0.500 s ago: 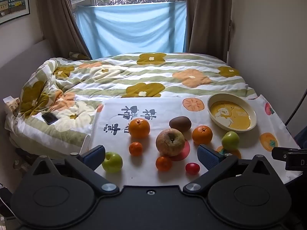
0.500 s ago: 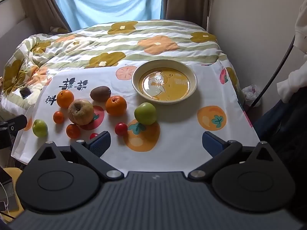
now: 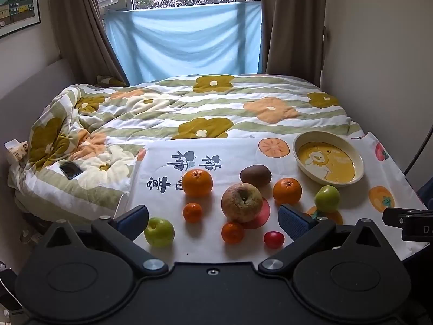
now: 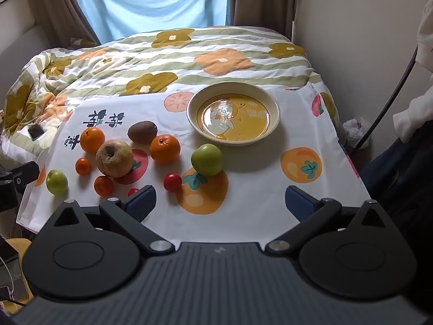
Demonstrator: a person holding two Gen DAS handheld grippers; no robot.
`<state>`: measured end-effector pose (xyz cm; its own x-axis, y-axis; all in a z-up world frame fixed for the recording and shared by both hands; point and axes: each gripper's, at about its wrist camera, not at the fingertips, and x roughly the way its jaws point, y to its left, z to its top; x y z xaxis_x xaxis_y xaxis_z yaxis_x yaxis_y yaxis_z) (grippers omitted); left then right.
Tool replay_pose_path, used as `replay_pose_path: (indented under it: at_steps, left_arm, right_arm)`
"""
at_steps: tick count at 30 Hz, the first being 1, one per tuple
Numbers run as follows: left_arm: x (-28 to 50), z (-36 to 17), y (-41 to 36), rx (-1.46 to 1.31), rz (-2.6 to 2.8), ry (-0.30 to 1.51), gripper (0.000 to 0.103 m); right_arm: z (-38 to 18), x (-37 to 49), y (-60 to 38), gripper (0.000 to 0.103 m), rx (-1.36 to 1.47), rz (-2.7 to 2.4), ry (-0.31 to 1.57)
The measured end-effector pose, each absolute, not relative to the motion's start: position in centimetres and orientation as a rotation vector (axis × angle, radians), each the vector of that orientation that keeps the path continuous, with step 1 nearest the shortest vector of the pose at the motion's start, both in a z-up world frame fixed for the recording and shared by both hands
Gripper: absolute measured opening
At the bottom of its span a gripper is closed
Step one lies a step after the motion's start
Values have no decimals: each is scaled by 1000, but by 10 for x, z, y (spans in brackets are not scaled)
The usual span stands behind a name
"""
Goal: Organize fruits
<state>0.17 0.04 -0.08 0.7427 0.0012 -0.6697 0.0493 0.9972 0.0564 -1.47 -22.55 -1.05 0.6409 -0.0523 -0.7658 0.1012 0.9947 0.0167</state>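
On the bed, a printed cloth (image 4: 257,203) carries loose fruits. Both jaws are held wide, empty. The green apple (image 4: 207,159), firm and smooth, should be gripped across its middle.

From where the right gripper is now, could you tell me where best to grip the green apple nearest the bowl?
Probably across its widest middle, coming down from above. The green apple stands upright and free of the bowl and orange, so the open right gripper has room either side.
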Motion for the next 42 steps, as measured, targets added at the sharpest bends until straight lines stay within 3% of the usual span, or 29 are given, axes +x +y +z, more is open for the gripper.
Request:
replay_pose_path:
  at_steps: [42]
  left_arm:
    - [13,0,-1,100,-9,726,103]
  right_arm:
    - [-16,5,-224,103,70,-67,887]
